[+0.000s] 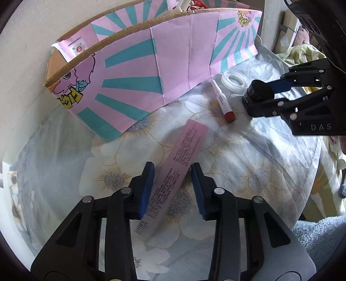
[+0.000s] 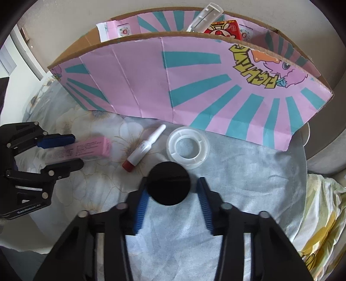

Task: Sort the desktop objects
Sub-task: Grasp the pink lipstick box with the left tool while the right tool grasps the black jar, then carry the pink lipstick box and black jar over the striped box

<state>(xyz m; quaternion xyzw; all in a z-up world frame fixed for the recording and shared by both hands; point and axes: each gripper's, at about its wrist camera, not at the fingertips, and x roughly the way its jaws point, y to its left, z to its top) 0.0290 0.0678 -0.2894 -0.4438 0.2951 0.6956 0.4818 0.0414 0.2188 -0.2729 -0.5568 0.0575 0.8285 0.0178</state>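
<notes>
My left gripper (image 1: 173, 173) straddles the long pink printed carton (image 1: 177, 160) lying on the flower-patterned cloth (image 1: 248, 173), pads at its sides; the red-capped white tube (image 2: 142, 149) and clear plastic tape ring (image 2: 188, 147) lie near the pink-and-teal cardboard box (image 2: 194, 86) along the far edge; my right gripper (image 2: 170, 188) is closed on the black round-lidded jar (image 2: 168, 183).

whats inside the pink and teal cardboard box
Over the front wall of the cardboard box, a red printed packet and a clear plastic piece stick up at the right end. The wall hides everything lower, so the rest of the contents cannot be seen.
</notes>
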